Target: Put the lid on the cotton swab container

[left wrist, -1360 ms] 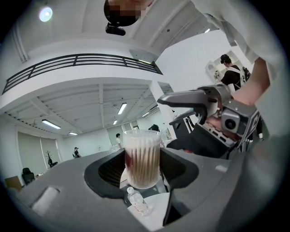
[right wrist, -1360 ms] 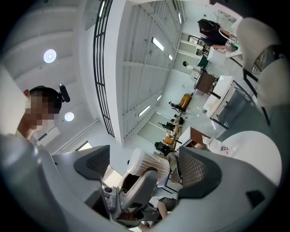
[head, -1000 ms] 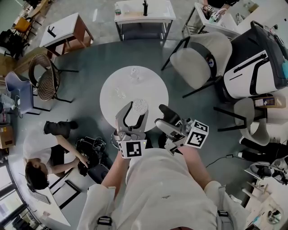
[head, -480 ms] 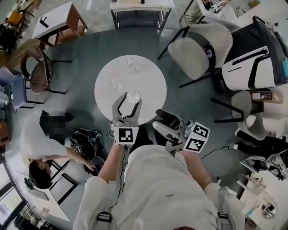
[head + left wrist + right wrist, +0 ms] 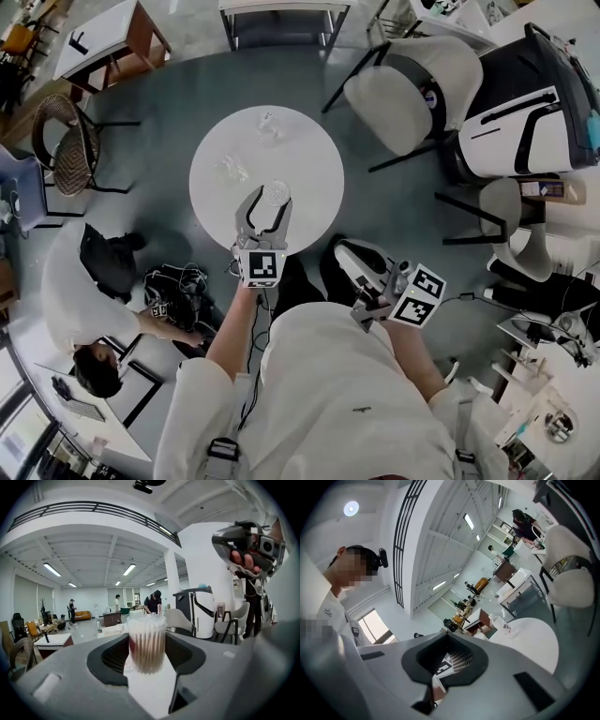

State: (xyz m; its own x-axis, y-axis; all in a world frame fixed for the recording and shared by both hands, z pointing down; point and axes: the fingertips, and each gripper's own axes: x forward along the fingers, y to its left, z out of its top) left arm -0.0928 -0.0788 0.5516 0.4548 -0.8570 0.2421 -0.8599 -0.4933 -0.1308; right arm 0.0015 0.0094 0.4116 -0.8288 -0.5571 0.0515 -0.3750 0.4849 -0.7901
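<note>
The right tongs [image 5: 345, 255] are held nearest the body, off the near edge of the table [image 5: 314, 155]. They are closed on nothing, their jaws having just been closing. The right arm is bent, and its tongs are kept about level and aimed toward the table.

Ahead and to their left, the left tongs [image 5: 267, 202] are clamped on the cotton swab container [image 5: 276, 191]. It is held upright between the pads, low over the near part of the round white table. Whether its base is resting there cannot be told. The left forearm is stretched forward and its tongs are tipped slightly down.

The container's top appears uncovered, so the lid is judged not yet fitted. The step in hand seems to be setting the container down.

Just beyond the left tongs, to their left, a small clear thing [image 5: 230, 171] is seen, and another [image 5: 267, 123] lies farther off. Which is the lid cannot be told.

Next, the right tongs would need to be opened, the lid picked up, and it brought squarely over the container's mouth.
</note>
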